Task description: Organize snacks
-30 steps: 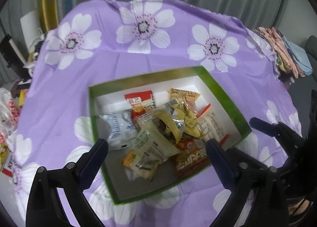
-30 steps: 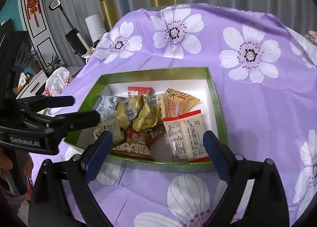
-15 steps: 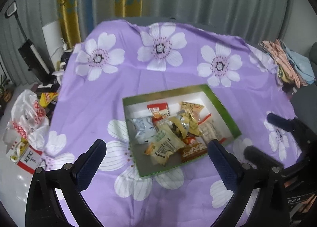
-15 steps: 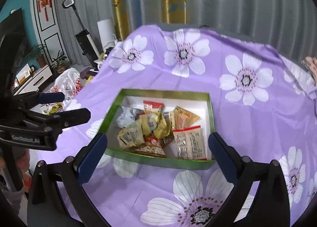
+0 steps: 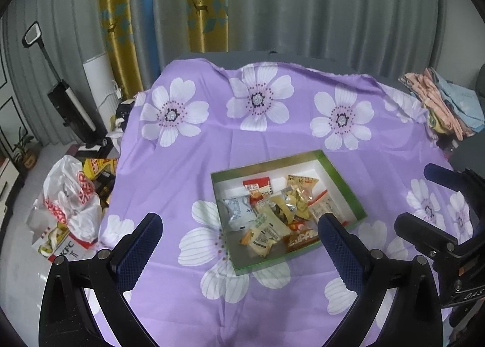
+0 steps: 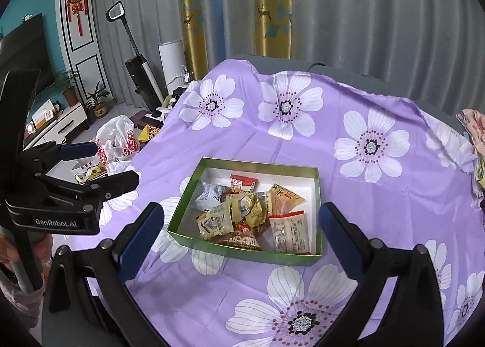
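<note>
Reading "GenRobot.AI": left hand-held gripper (image 6: 100, 162)

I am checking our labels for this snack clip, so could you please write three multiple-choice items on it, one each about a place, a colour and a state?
1. Where are the snack packets?
A. inside the box
B. scattered on the cloth
C. on the floor

2. What colour is the outside of the box?
A. red
B. green
C. blue

3. How are the left gripper and right gripper?
A. both open and empty
B. both shut on packets
C. one holds the box

Answers: 1 A, all packets lie within its walls; 2 B, its rim and sides are green; 3 A, fingers spread wide, nothing between them.
</note>
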`<state>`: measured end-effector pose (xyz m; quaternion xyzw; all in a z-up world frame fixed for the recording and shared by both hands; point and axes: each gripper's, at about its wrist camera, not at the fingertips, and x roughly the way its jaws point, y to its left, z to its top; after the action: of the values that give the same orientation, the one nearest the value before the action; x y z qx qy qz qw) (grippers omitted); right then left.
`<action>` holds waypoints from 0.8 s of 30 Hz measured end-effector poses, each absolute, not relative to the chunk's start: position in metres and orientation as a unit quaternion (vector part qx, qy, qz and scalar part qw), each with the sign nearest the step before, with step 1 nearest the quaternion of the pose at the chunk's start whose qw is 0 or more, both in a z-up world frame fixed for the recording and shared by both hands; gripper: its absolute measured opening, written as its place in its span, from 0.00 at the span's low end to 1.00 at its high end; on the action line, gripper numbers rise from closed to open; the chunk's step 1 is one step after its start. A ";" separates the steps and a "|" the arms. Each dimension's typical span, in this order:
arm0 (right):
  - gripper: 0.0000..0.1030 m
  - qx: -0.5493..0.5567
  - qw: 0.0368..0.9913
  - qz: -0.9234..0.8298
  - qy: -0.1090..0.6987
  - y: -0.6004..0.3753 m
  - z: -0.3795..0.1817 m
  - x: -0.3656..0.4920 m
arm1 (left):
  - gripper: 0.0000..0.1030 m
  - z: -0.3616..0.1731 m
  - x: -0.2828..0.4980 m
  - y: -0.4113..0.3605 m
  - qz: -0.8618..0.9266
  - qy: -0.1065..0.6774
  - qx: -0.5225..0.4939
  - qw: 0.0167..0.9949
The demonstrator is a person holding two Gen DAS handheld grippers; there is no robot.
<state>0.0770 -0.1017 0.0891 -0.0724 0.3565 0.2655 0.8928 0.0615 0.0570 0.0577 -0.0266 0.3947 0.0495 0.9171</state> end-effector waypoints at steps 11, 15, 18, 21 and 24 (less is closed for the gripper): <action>1.00 -0.084 0.894 0.268 0.350 -0.100 0.095 0.074 | 0.99 0.063 0.063 0.052 0.053 0.396 -0.019 0.917; 1.00 -0.083 0.894 0.268 0.350 -0.100 0.095 0.073 | 0.99 0.063 0.064 0.050 0.059 0.394 -0.013 0.917; 1.00 -0.083 0.894 0.268 0.350 -0.099 0.095 0.074 | 0.99 0.062 0.064 0.049 0.060 0.394 -0.012 0.917; 1.00 -0.082 0.894 0.267 0.351 -0.099 0.095 0.074 | 0.99 0.061 0.066 0.047 0.062 0.393 -0.006 0.917; 1.00 -0.080 0.894 0.267 0.352 -0.098 0.093 0.077 | 0.99 0.061 0.067 0.045 0.060 0.385 -0.003 0.921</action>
<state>0.0768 -0.0984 0.0935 -0.0803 0.3518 0.2666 0.8937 0.0674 0.0453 0.0612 -0.0030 0.3848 0.0599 0.9210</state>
